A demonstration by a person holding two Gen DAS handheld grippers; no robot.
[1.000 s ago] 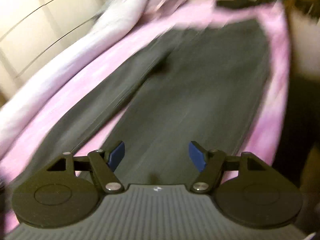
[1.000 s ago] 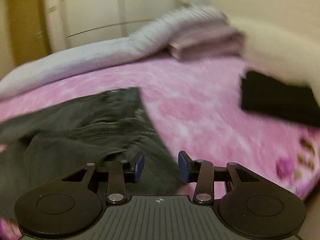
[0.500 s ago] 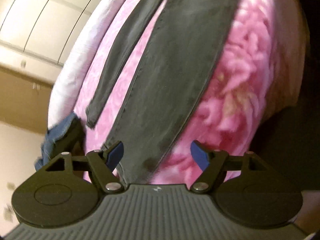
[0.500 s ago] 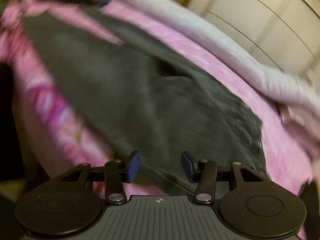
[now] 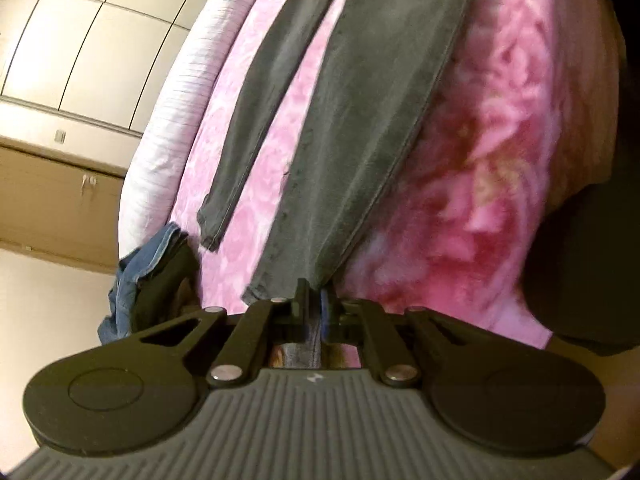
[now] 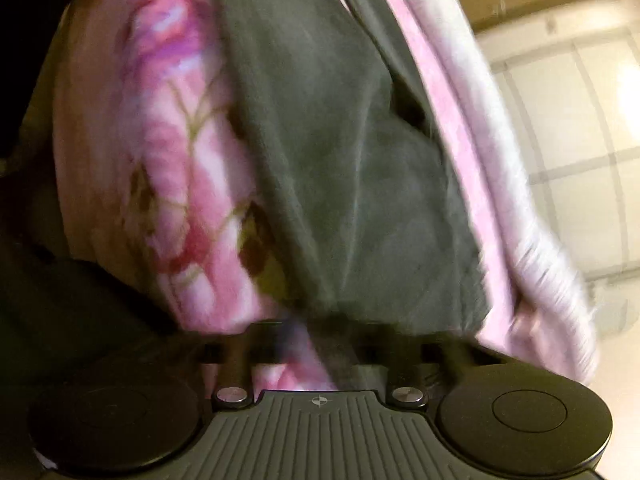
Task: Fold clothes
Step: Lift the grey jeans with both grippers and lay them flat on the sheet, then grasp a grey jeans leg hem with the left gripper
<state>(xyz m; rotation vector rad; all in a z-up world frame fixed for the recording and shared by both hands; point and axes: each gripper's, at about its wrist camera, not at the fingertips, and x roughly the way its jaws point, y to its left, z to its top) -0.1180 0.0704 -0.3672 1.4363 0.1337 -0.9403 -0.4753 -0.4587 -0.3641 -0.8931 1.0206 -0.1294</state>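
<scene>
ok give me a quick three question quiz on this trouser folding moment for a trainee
1. True or false: the dark grey denim trousers lie spread on a pink floral fleece blanket.
2. Which part of the trousers do the left gripper jaws pinch? A) waistband B) hem of the nearer leg C) pocket
3. Fill in: beside the hem of the farther trouser leg, at the blanket's edge, lies a crumpled ____ denim garment.

Key: 1 true. 2 B; the jaws are shut on the hem. 3 blue. Note: the right gripper jaws are closing with grey trouser cloth between them, though that view is blurred.
</scene>
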